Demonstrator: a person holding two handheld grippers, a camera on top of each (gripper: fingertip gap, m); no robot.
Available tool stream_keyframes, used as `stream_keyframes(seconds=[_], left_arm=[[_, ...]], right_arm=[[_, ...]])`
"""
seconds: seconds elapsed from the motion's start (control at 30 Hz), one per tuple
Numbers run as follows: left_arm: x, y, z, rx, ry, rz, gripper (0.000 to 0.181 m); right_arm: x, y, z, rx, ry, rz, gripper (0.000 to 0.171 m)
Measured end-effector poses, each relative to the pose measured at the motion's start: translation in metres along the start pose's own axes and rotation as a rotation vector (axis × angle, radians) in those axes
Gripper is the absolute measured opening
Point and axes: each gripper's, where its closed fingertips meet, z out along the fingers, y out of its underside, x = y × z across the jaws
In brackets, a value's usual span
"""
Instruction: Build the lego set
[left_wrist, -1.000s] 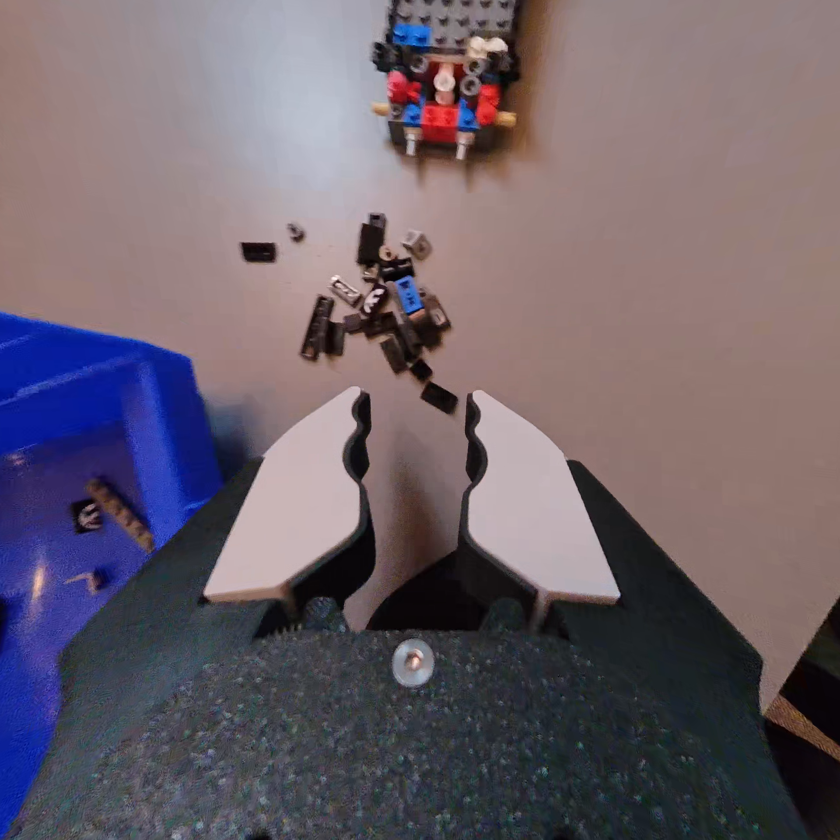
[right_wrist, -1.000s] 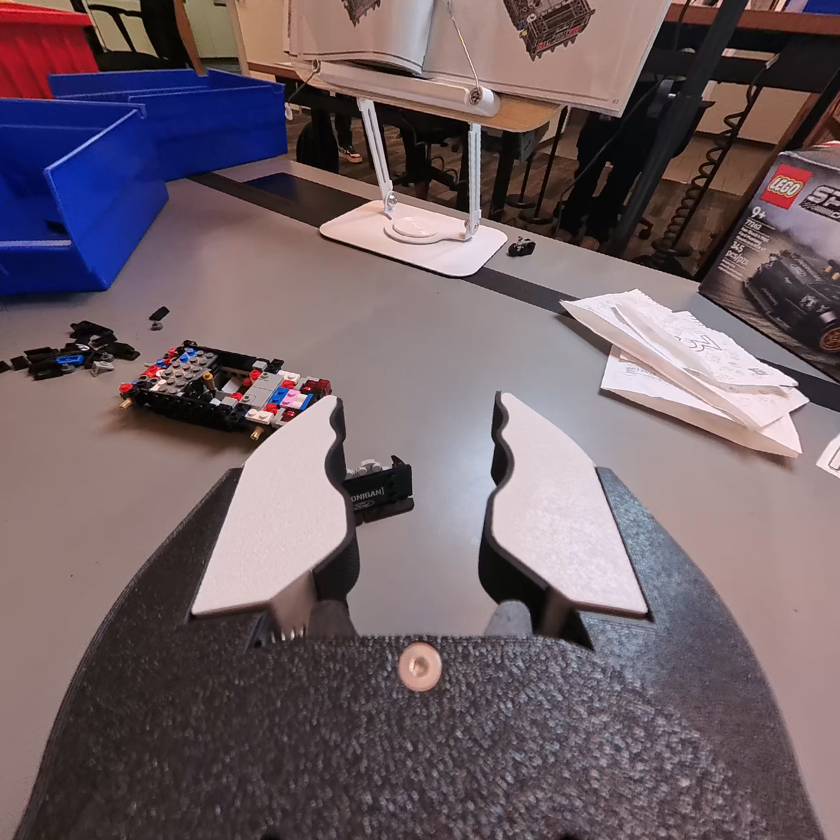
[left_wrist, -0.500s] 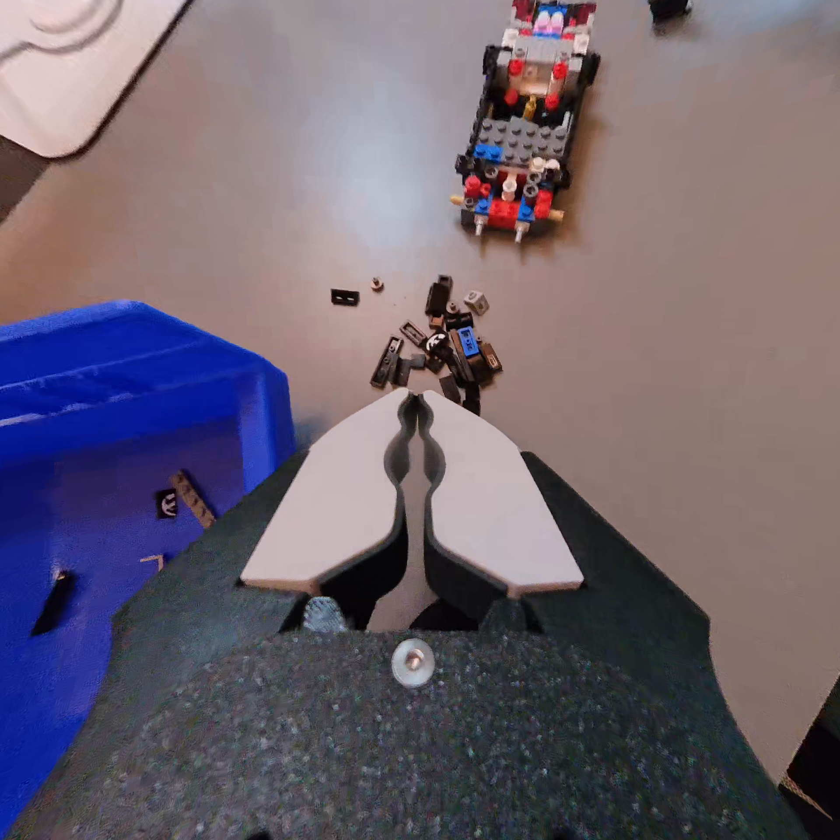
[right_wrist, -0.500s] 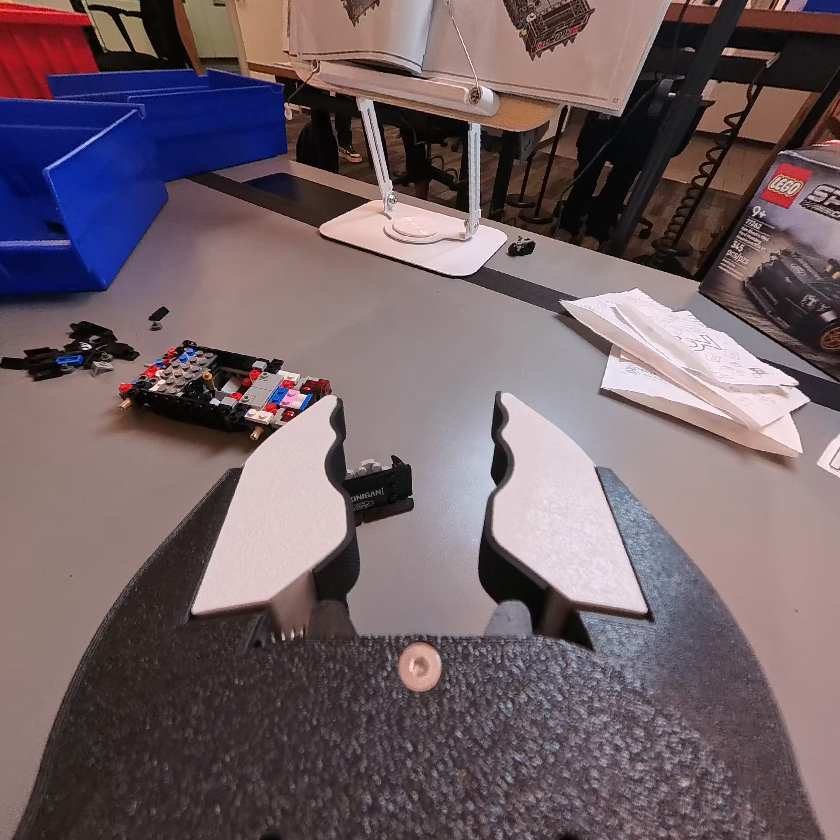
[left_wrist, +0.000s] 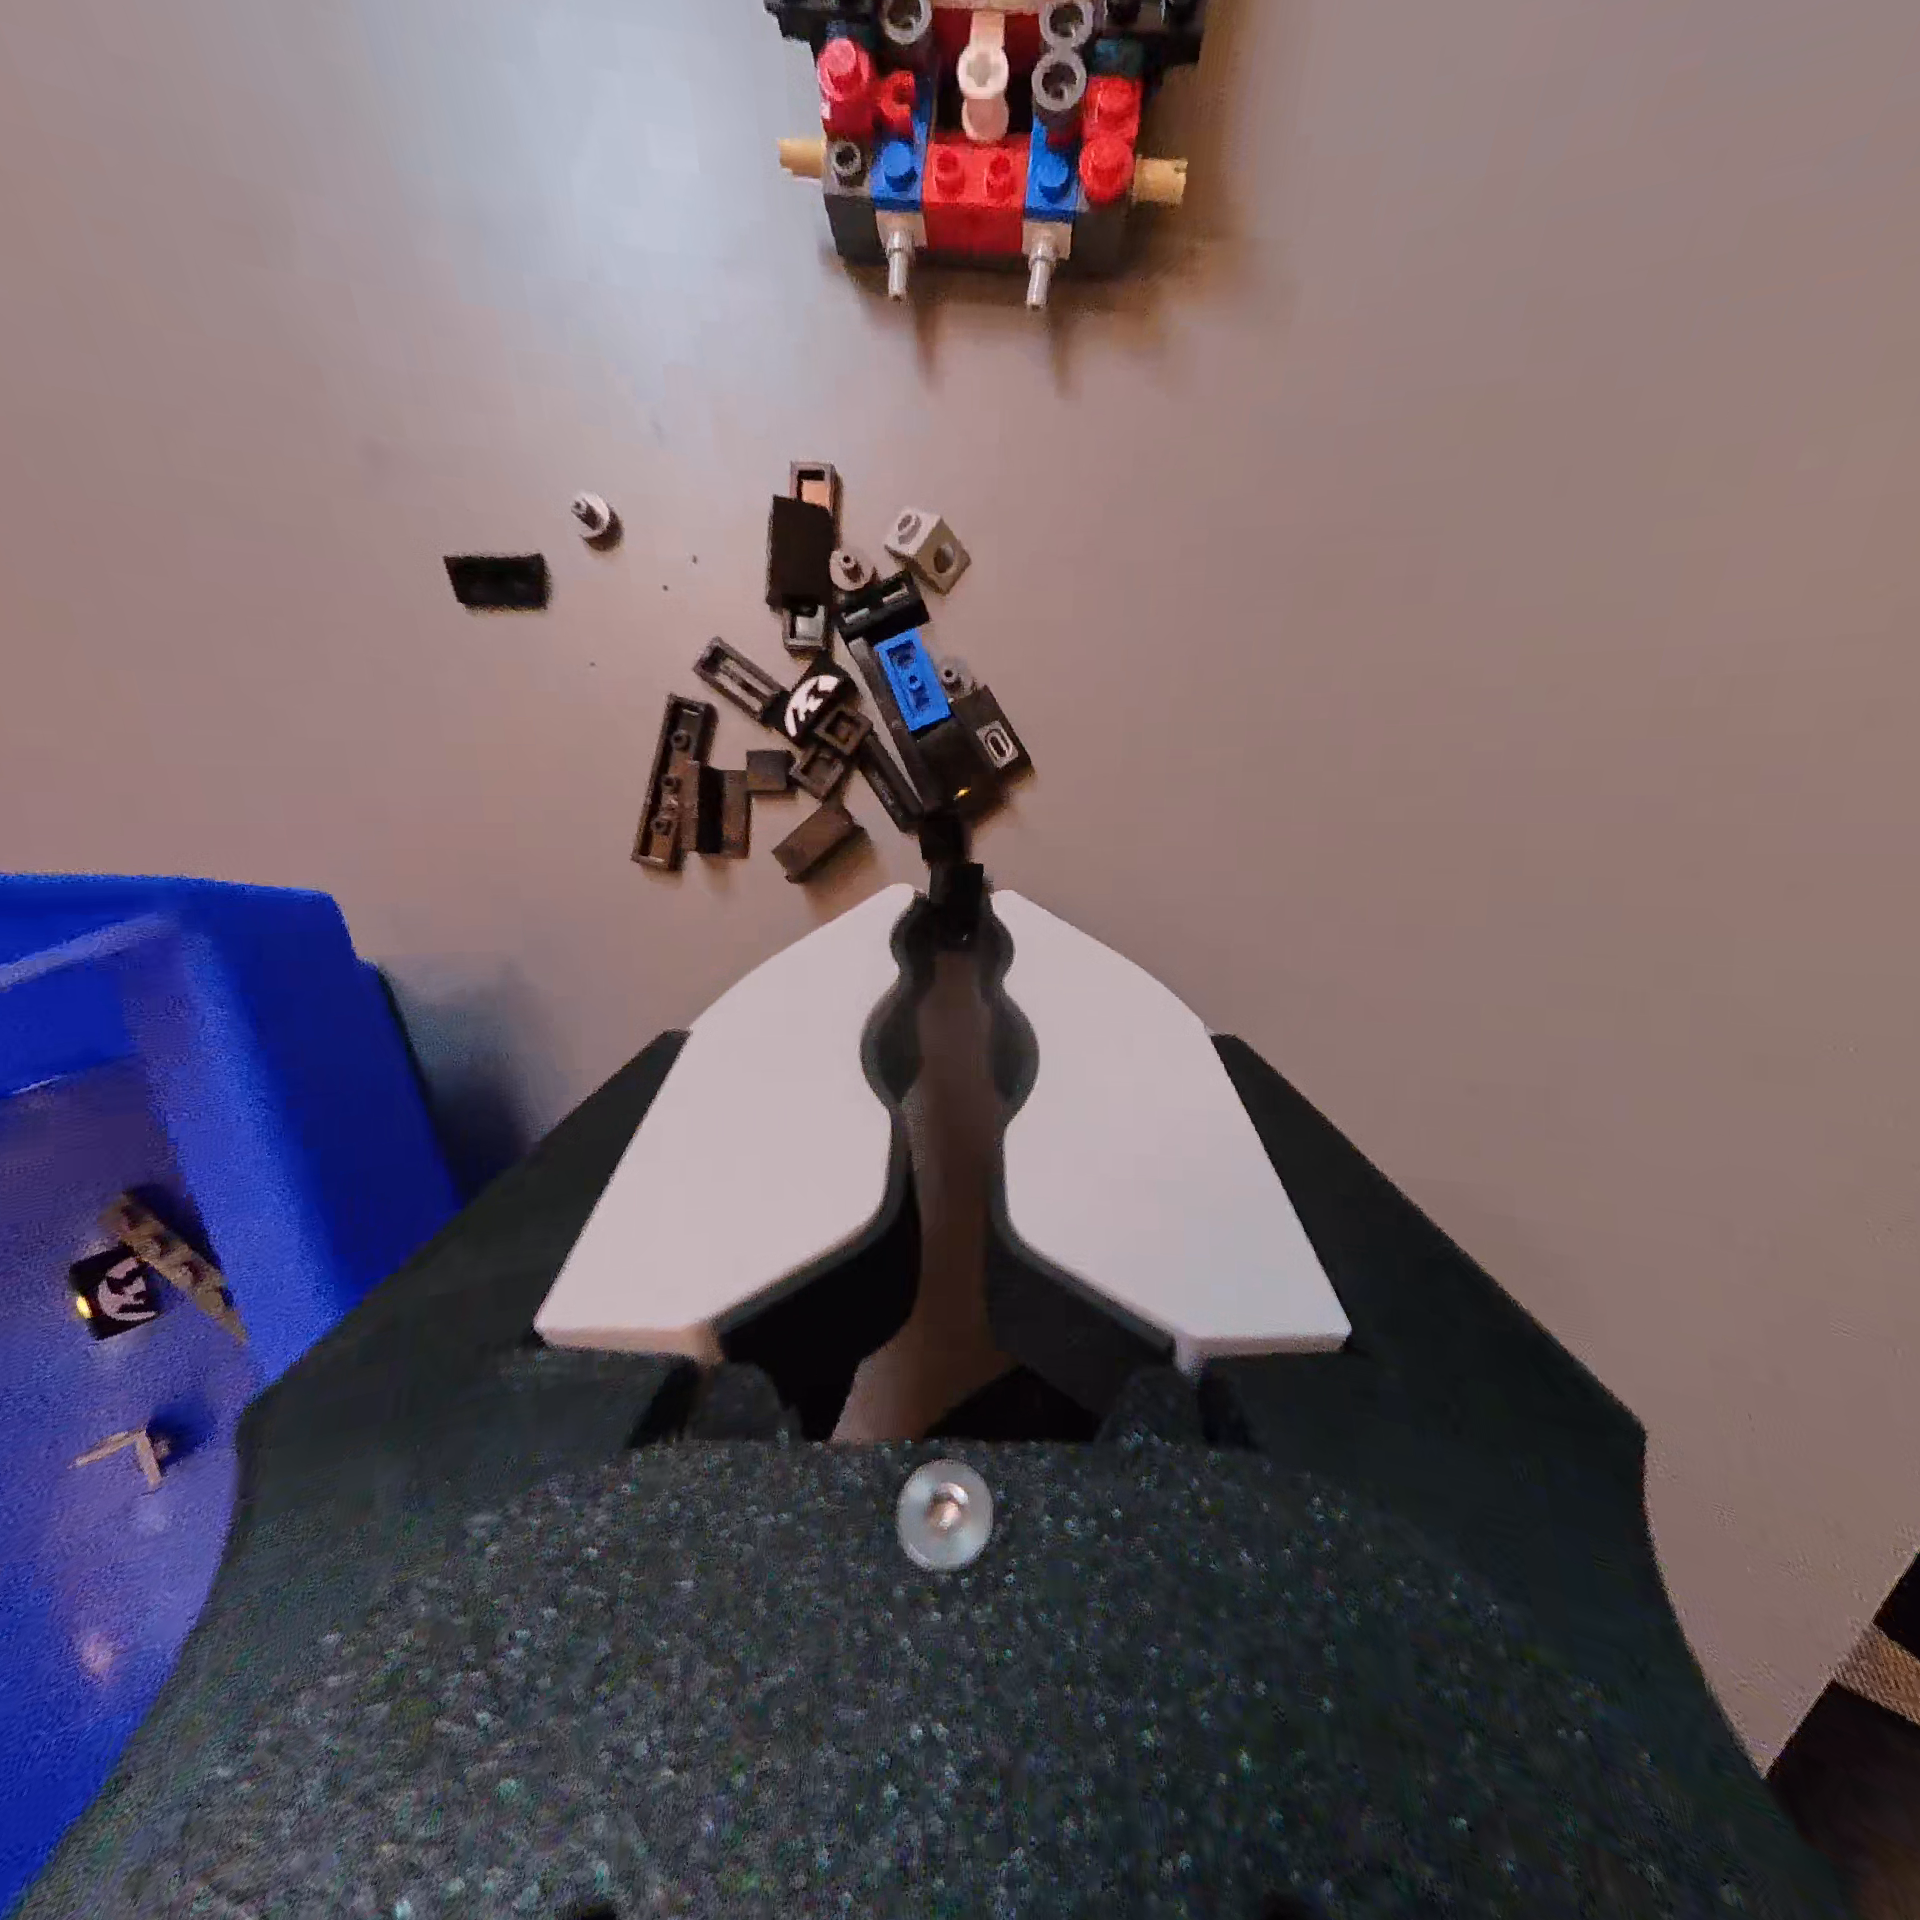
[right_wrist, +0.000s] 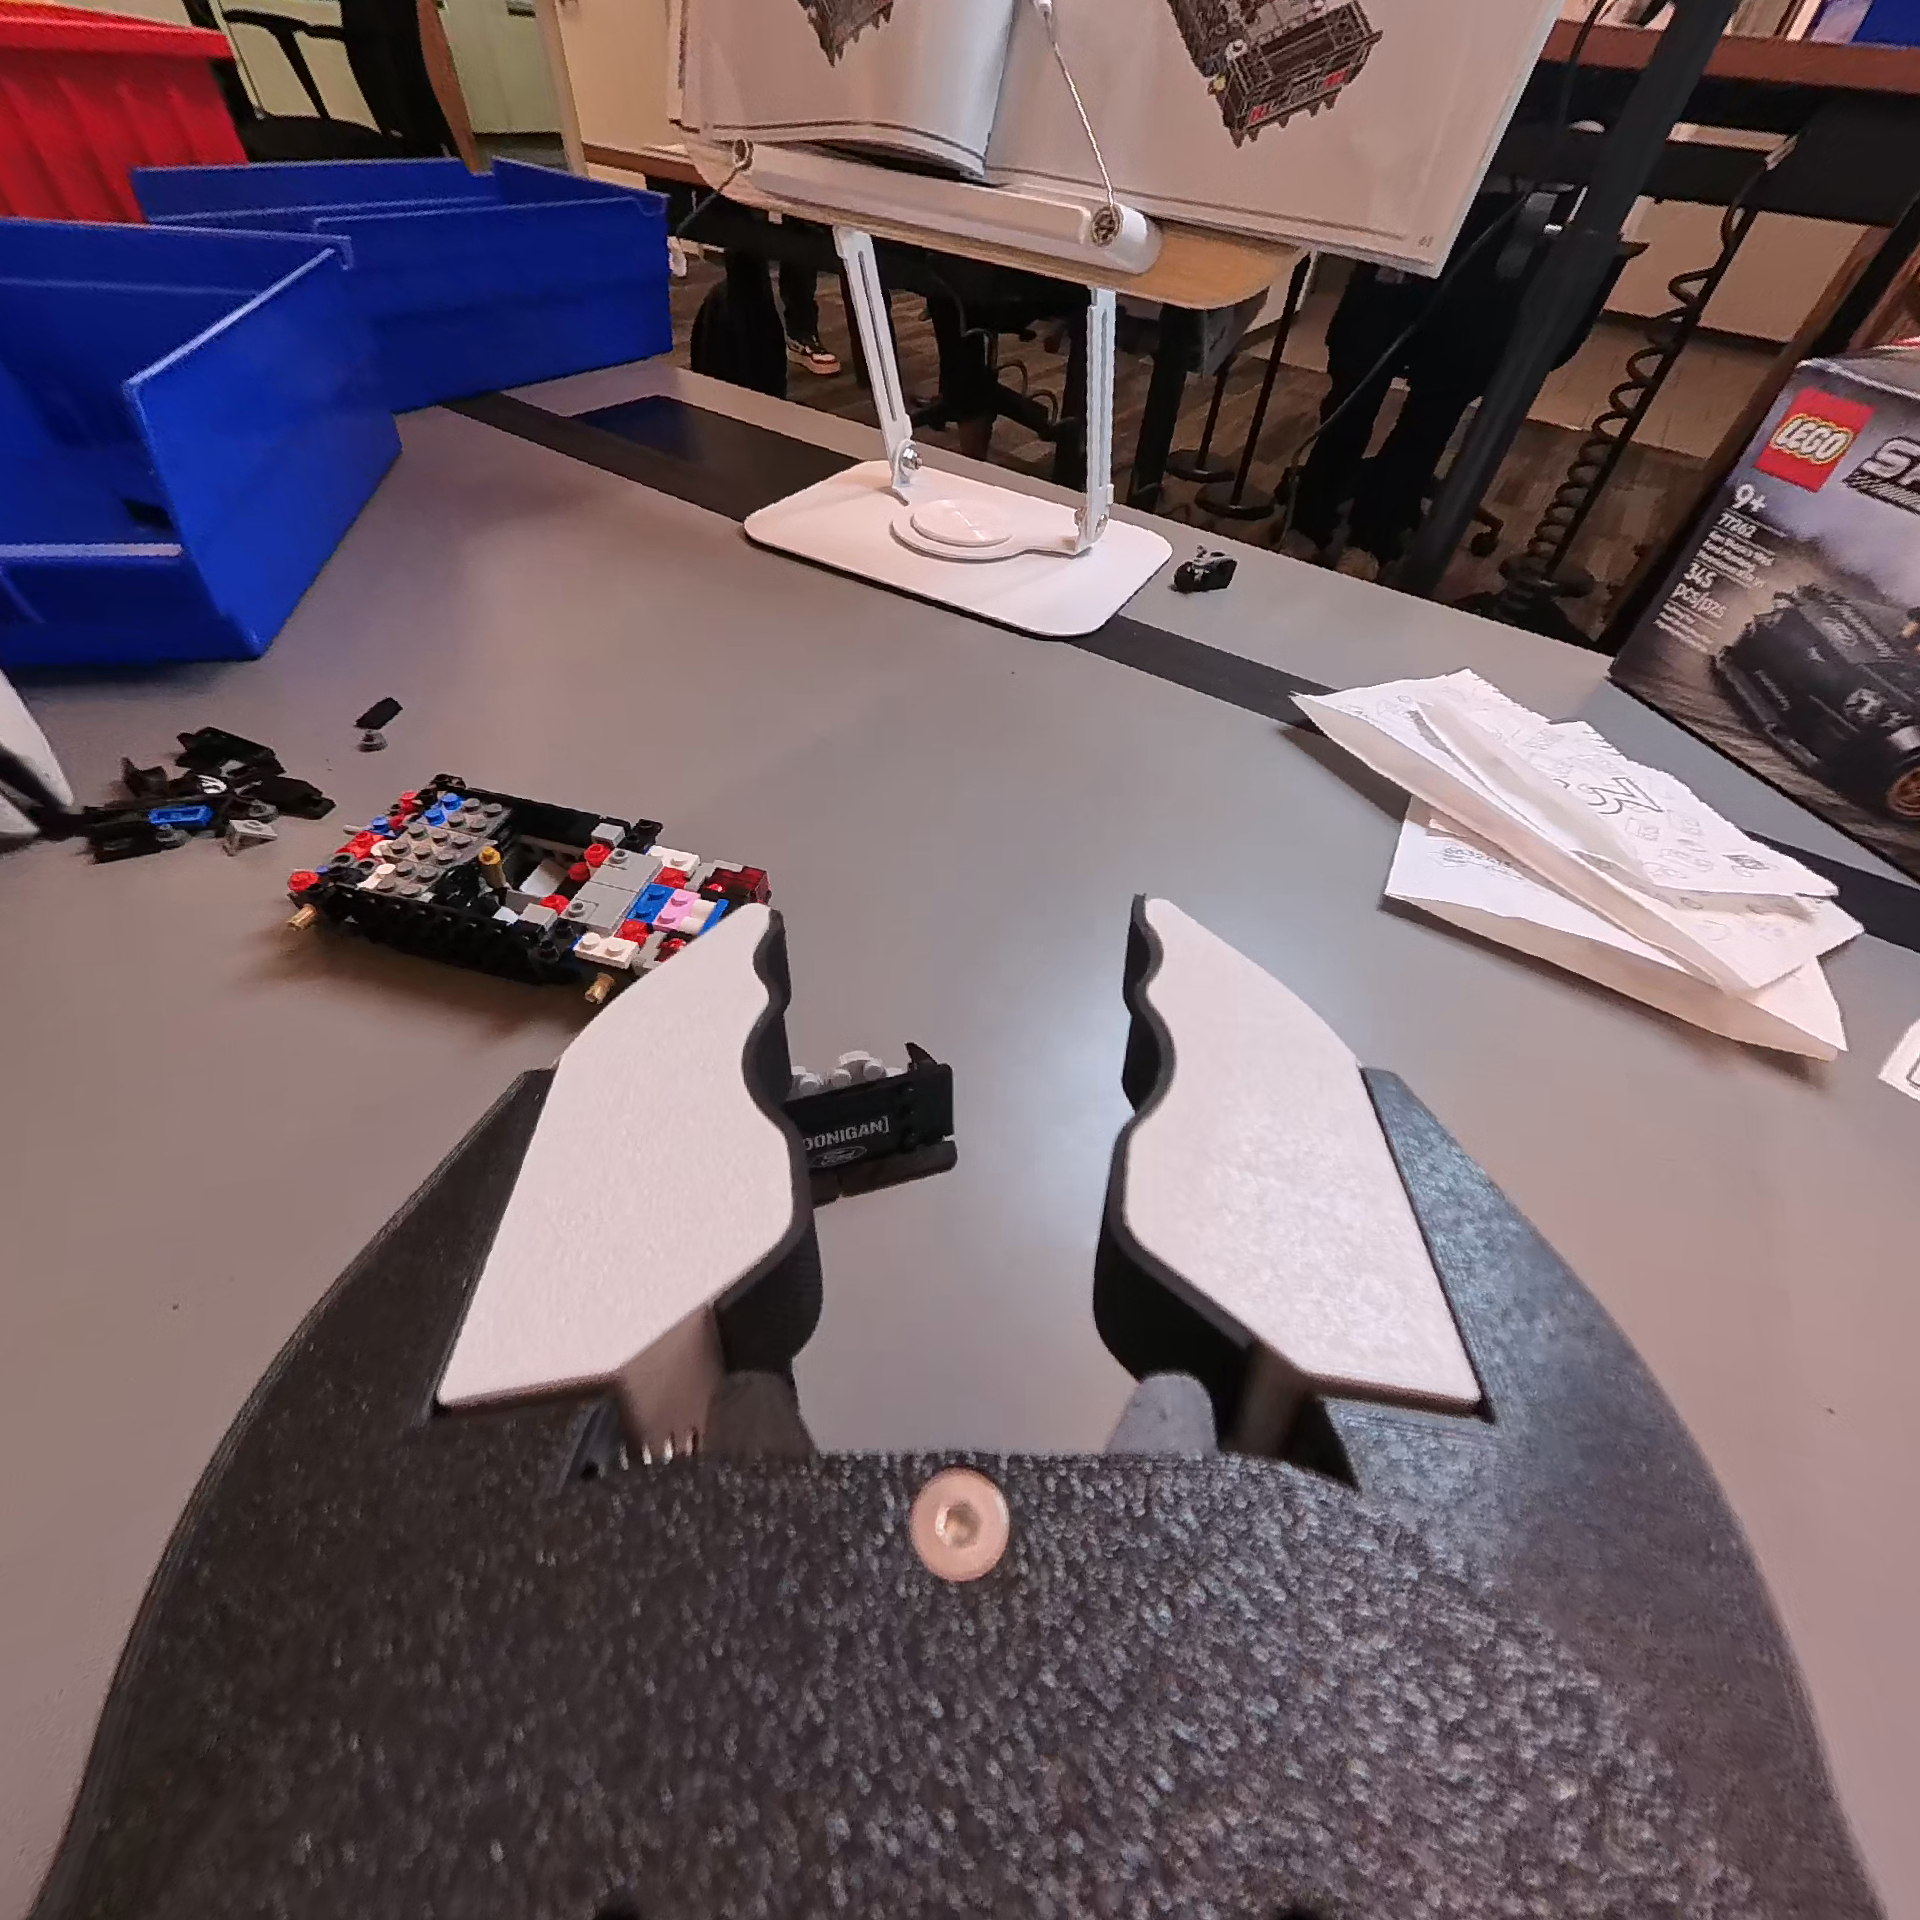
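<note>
— Black and small, a lego piece (left_wrist: 954, 891) sits pinched at the very tips of the left gripper (left_wrist: 951, 914), just above the centre of the left wrist view. The fingers are closed on it.

— And the rest of the set?

— A pile of loose pieces (left_wrist: 831, 707), mostly black with one blue plate (left_wrist: 912, 686), lies just beyond the fingertips on the grey table (left_wrist: 1455, 623). The partly built car chassis (left_wrist: 982, 145), red, blue and grey, is at the top edge of that view, well apart from the pile.

— What does the right gripper (right_wrist: 956, 935) show?

— Its fingers stand wide apart with nothing between them, low in the right wrist view. A black sub-assembly (right_wrist: 873, 1127) rests on the table, partly hidden behind the left finger (right_wrist: 644, 1143). The chassis (right_wrist: 520, 883) appears at left centre, the pile (right_wrist: 187, 800) farther left.

— Anything around that?

— Blue bins (right_wrist: 197, 436) in the upper left, a white stand (right_wrist: 956, 540) holding an open instruction booklet (right_wrist: 1091, 73) at top centre, folded paper bags (right_wrist: 1600, 862) at right, and the set's box (right_wrist: 1808, 603) at the right edge. One blue bin (left_wrist: 208, 1091) fills the lower left of the left wrist view, with a few parts inside.
</note>
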Motion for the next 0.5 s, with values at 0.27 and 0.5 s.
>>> stream_keyframes(seconds=[0.27, 0.5], left_arm=[[-0.097, 0.004, -0.073, 0.208, -0.464, -0.301, 0.013], [-0.096, 0.004, -0.065, 0.2, -0.496, -0.242, 0.059]], right_arm=[[-0.005, 0.005, 0.005, -0.016, -0.018, -0.003, 0.062], [-0.009, 0.007, 0.008, -0.023, -0.032, -0.009, 0.062]])
